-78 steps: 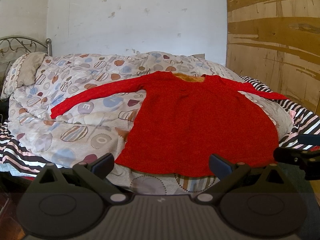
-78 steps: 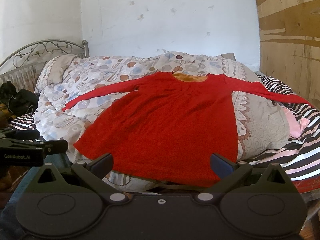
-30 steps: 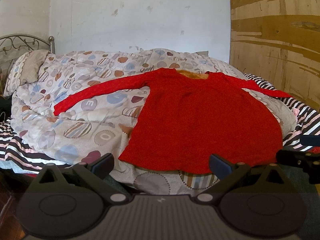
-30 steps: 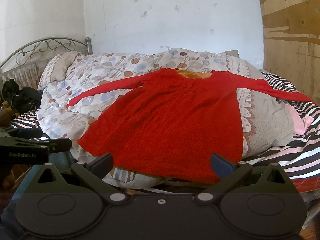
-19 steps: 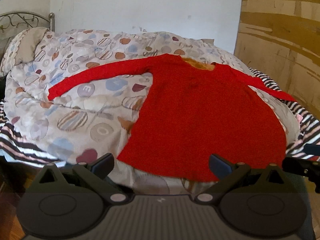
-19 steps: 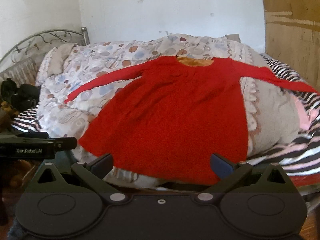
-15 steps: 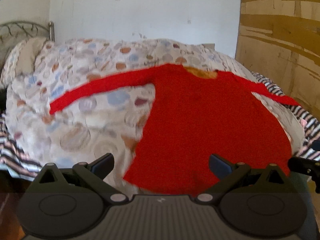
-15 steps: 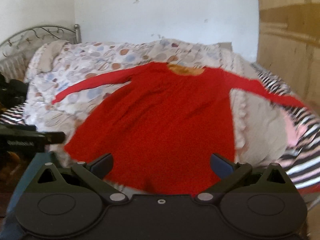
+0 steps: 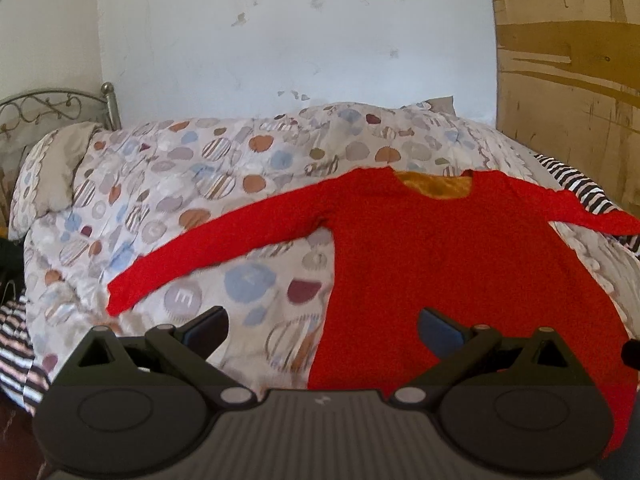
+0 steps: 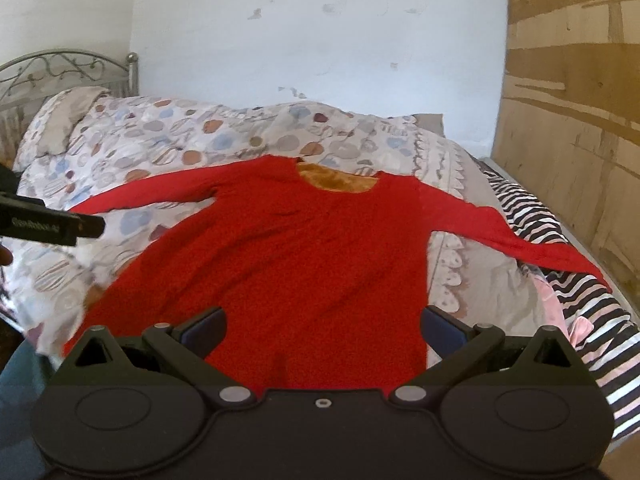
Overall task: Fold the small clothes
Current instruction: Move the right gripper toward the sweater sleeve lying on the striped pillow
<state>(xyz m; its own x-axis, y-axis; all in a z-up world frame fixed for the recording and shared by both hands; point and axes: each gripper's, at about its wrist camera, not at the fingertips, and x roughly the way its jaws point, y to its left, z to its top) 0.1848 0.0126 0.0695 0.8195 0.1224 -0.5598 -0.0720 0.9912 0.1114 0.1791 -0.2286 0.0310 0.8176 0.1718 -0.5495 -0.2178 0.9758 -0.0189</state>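
1. The red dress [image 9: 452, 264] lies flat and face up on the patterned duvet [image 9: 208, 184], both sleeves spread outward; its orange lining shows at the neckline.
2. Your left hand-held gripper [image 9: 322, 326] hangs above the dress's lower left edge, fingers spread wide, gripping nothing; one fingertip sits over the duvet, the other over the red fabric.
3. Your right hand-held gripper [image 10: 322, 326] hangs above the dress's hem, fingers equally wide apart and empty.
4. The dress's right sleeve [image 10: 512, 236] reaches onto the striped sheet [image 10: 600, 312] beside the duvet.
5. A pillow [image 9: 60, 168] rests at the duvet's far left, against the metal headboard [image 10: 60, 72].
6. A wooden panel [image 10: 572, 120] stands to the right of the duvet.
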